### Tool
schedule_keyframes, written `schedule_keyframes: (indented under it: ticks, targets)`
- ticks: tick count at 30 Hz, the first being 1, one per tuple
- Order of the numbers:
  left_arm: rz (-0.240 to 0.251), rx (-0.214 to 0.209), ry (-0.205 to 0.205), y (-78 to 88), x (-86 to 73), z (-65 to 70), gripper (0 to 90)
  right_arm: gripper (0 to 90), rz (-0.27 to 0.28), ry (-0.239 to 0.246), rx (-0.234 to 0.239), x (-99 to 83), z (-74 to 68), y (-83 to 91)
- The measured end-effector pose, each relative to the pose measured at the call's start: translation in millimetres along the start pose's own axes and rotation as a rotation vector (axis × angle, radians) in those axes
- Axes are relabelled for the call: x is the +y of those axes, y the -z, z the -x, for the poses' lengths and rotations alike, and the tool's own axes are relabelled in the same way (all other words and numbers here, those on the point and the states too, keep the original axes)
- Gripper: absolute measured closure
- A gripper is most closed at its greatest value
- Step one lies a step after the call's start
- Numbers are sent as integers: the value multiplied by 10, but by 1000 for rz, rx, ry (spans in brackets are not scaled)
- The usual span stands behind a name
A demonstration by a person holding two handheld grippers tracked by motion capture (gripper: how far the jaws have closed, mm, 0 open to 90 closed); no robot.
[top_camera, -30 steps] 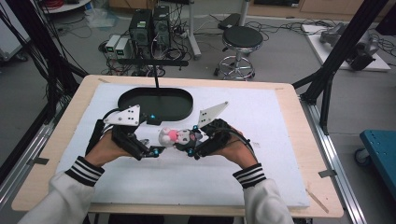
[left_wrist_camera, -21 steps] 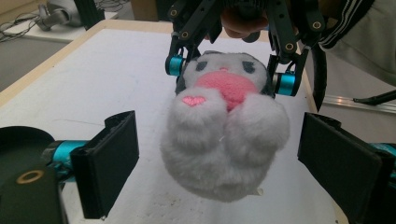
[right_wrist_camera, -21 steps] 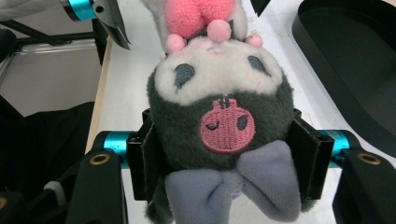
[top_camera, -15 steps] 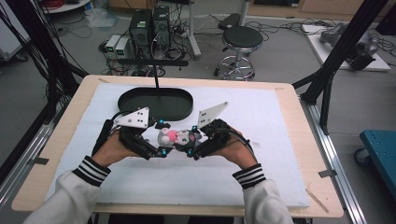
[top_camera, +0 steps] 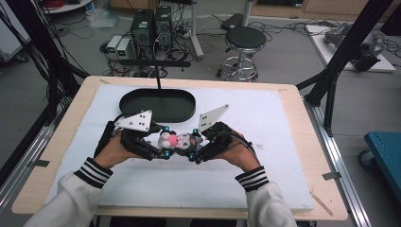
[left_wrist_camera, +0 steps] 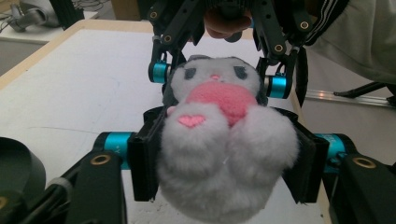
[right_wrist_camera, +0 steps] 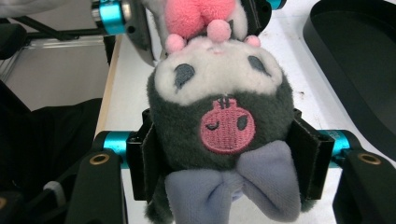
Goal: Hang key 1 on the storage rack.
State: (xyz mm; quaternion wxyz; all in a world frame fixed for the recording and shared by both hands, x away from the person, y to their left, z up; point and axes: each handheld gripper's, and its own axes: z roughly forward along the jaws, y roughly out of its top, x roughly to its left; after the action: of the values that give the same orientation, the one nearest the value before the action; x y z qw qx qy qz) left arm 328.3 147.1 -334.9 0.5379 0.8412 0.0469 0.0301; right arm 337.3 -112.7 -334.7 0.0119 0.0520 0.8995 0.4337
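- Hand-held gripper on the left [top_camera: 163, 147] had just been closing its jaws, and in the left gripper view its pads [left_wrist_camera: 142, 168] stood against both sides of the fluffy white lower half of the plush toy [top_camera: 179, 140], which bulged between them.
- The right hand-held gripper [top_camera: 194, 150] was clamped narrow on the toy's dark grey head, its pads [right_wrist_camera: 142, 158] pressing the sides beside the embroidered pink skull.
- The toy hung between the two hand-held grippers, over the middle of the white mat [top_camera: 283, 142] on the tabletop [top_camera: 302, 109], lying roughly level, its head to the right and its feet to the left.
- The step looked like a hand-over or a two-handed carry. To do it well, the left jaws should squeeze until the plush gives firmly, deep on the body rather than on the loose fur, before the right lets go.
- Both hands should hold level meanwhile; pulling apart would stretch the toy or drag it out of one grip.
- Soft stuffing gives under the pads, so a shallow pinch might slide off.
- A black oval tray [top_camera: 158, 105] lay on the far side of the mat, just beyond the left hand. As far as could be seen it held nothing; a thin black stand rose behind it.
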Motion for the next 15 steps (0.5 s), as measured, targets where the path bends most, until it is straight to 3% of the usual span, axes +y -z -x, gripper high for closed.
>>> schedule_keyframes:
  ticks: [15]
  targets:
    - [3, 40, -2, 38, 25, 35, 523, 356, 11, -1, 1, 5, 2, -10]
